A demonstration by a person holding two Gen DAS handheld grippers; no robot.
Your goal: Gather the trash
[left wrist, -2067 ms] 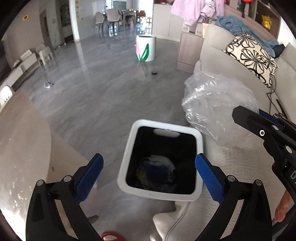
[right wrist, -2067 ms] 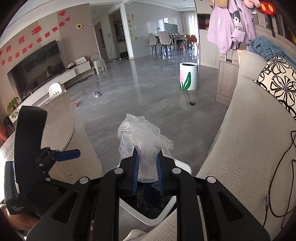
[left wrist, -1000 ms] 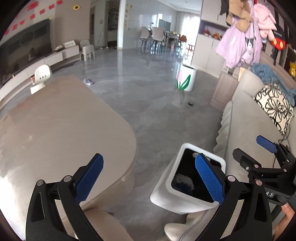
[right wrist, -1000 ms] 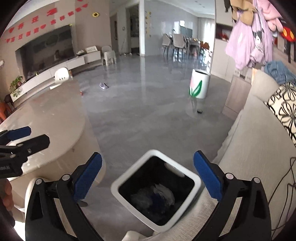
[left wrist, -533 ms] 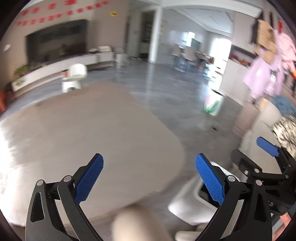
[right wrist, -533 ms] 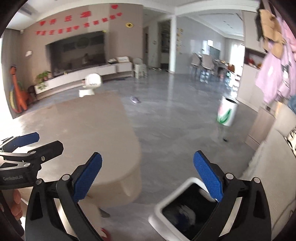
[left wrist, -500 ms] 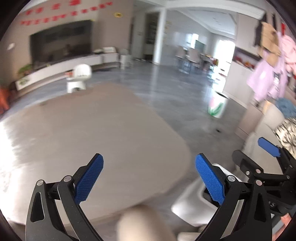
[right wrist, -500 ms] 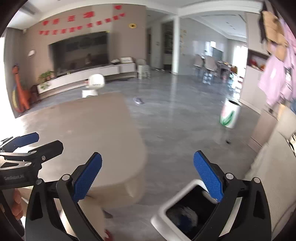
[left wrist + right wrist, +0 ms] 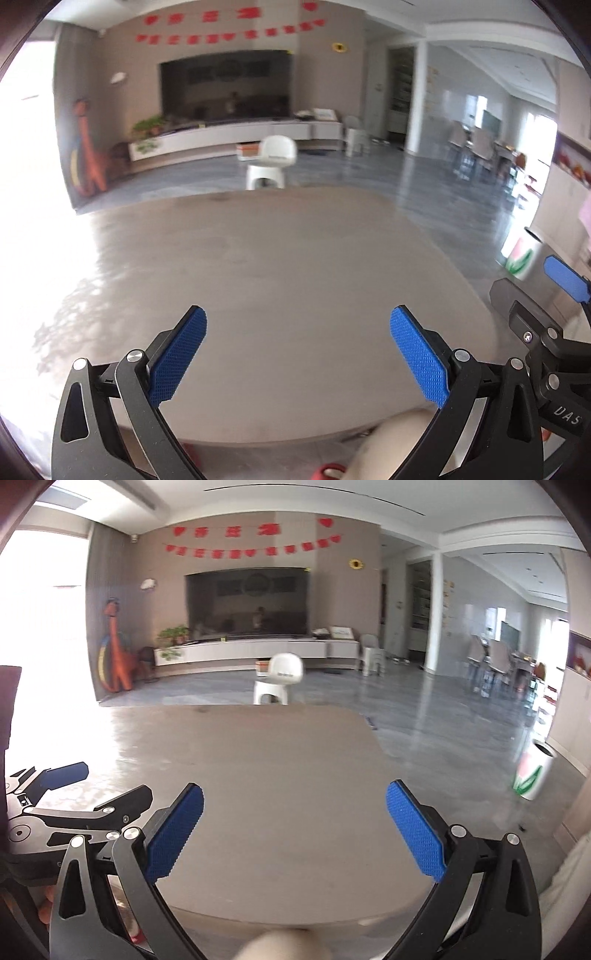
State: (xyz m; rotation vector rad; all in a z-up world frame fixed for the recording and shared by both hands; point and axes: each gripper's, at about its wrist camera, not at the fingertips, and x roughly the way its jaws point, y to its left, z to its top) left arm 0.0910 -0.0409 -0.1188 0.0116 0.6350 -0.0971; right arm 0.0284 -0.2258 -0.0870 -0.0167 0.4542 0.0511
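Observation:
Both views face a large beige table top (image 9: 295,266) with rounded corners, and I see no trash on it. My left gripper (image 9: 298,356) hangs open above the table's near edge, with nothing between its blue pads. My right gripper (image 9: 294,834) is open and empty too, also over the near part of the table (image 9: 280,775). The right gripper (image 9: 535,291) shows at the right edge of the left wrist view. The left gripper (image 9: 92,788) shows at the left edge of the right wrist view. No trash bin for the collected items is in view.
A white stool (image 9: 280,679) stands beyond the table's far edge, with a TV console (image 9: 258,650) behind it. A white tulip-print bin (image 9: 532,775) is on the grey floor at right. A blurred beige rounded shape (image 9: 391,443) lies below the table's near edge.
The right gripper let go of the clear plastic bag over the white bin and opened. Both grippers then swung left, away from the bin and sofa, to face the table.

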